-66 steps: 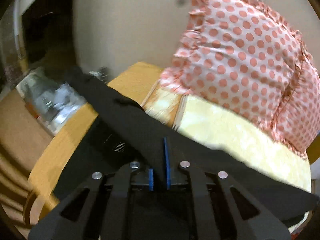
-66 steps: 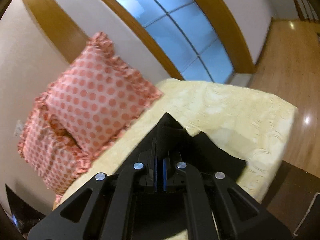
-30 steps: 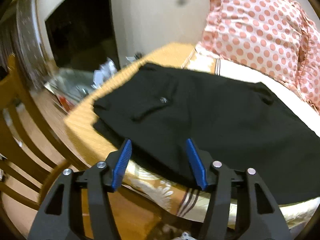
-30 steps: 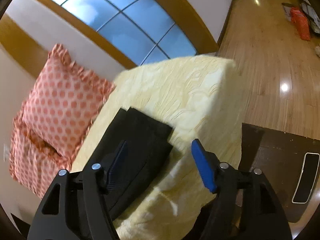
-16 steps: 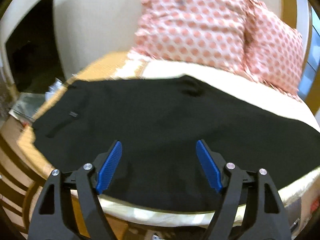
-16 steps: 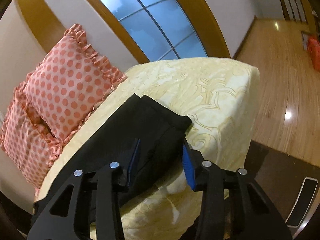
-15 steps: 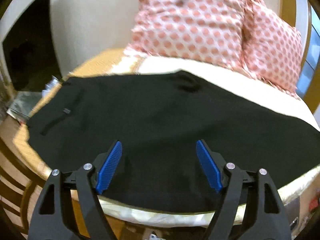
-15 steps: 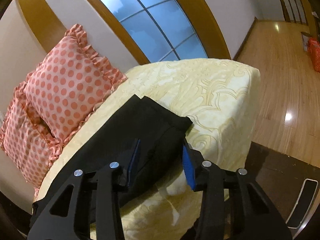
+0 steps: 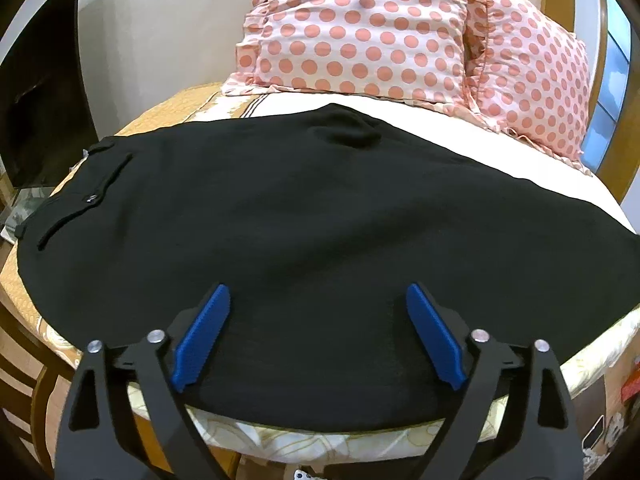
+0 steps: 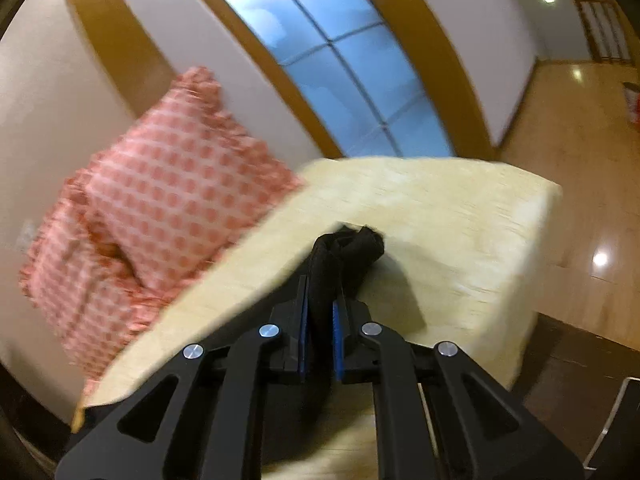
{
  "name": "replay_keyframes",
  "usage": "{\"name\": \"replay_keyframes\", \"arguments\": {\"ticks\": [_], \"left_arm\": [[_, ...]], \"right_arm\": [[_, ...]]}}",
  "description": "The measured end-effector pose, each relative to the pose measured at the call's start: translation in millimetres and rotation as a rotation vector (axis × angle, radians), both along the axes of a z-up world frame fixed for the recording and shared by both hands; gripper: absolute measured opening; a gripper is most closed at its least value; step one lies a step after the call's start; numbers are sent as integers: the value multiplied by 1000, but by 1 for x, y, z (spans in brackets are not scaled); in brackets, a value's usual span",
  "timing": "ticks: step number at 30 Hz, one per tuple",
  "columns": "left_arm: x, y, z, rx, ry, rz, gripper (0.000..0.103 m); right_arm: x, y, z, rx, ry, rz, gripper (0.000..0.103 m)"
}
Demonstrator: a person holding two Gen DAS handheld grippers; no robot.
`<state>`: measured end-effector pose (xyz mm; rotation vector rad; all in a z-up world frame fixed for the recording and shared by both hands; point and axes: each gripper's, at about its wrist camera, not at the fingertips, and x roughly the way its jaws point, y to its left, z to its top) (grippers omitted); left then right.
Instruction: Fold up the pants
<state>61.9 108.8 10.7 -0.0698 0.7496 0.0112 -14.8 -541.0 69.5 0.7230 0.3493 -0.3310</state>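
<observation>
Now we hold our left gripper spread wide above the near edge of the black fabric pants, which lie flat across the pale yellow patterned bedspread, waistband and back pocket toward the left. Our right gripper is clamped on a bunched fold of the same pants, raised over the bedspread, with the pink polka-dot ruffled pillows propped against the wall behind.

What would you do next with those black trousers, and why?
Probably carry the right gripper, shut on the bunched leg end of the pants, toward the waistband. The rest lies flat on the bed, and the left gripper hangs open above it.
</observation>
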Motion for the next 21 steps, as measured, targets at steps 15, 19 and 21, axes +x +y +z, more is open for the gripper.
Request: {"name": "replay_keyframes", "arguments": {"ticks": [15, 19, 21], "left_arm": [[-12, 13, 8, -97, -55, 24, 94], [-26, 34, 18, -98, -77, 81, 94], [-34, 47, 23, -83, -94, 116, 94]], "right_arm": [[120, 375, 26, -159, 38, 1108, 9], [119, 421, -24, -234, 175, 1142, 9], [120, 422, -12, -263, 148, 1119, 9]]}}
